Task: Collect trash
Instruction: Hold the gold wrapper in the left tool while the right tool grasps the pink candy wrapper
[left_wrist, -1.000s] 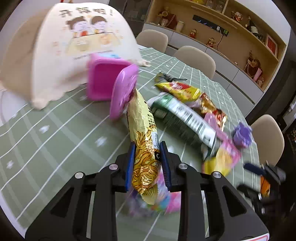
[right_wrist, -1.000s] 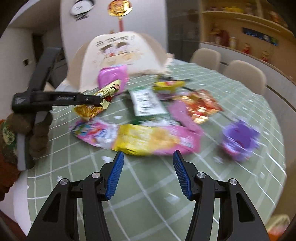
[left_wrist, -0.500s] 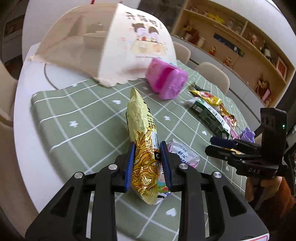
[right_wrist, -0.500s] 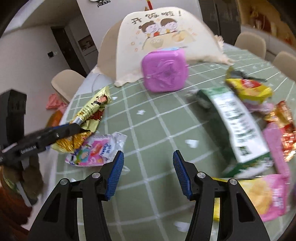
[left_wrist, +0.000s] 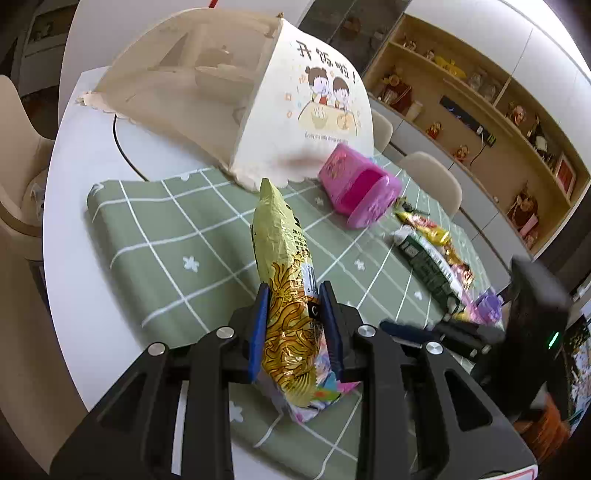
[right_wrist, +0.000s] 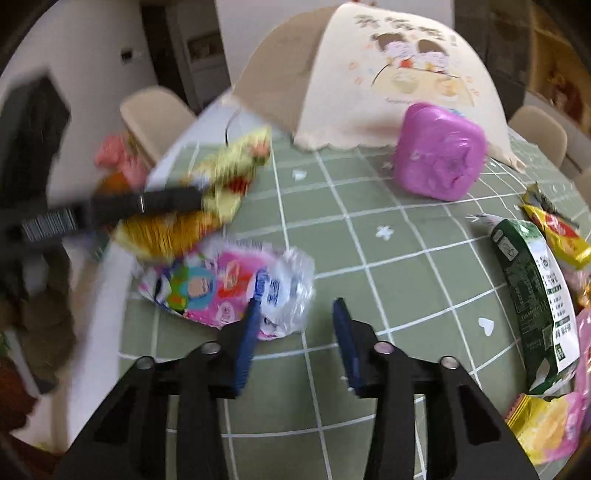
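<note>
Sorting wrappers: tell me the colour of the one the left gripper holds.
Gold wrapper; clearest in left wrist view.

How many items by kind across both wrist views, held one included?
Snack wrappers: 6: gold foil noodle wrapper in the left gripper, pink-and-clear wrapper, green-and-white packet, yellow-and-red wrapper, red-gold foil wrapper, pink-and-yellow packet
Magenta plastic box: 1
Purple plastic cup: 1
Cream food cover: 1
Total: 9. The pile overlaps, so more wrappers may be hidden.

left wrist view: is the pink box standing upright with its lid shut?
No. The pink box lies tipped on its side on the green cloth, its lid hanging open.
</note>
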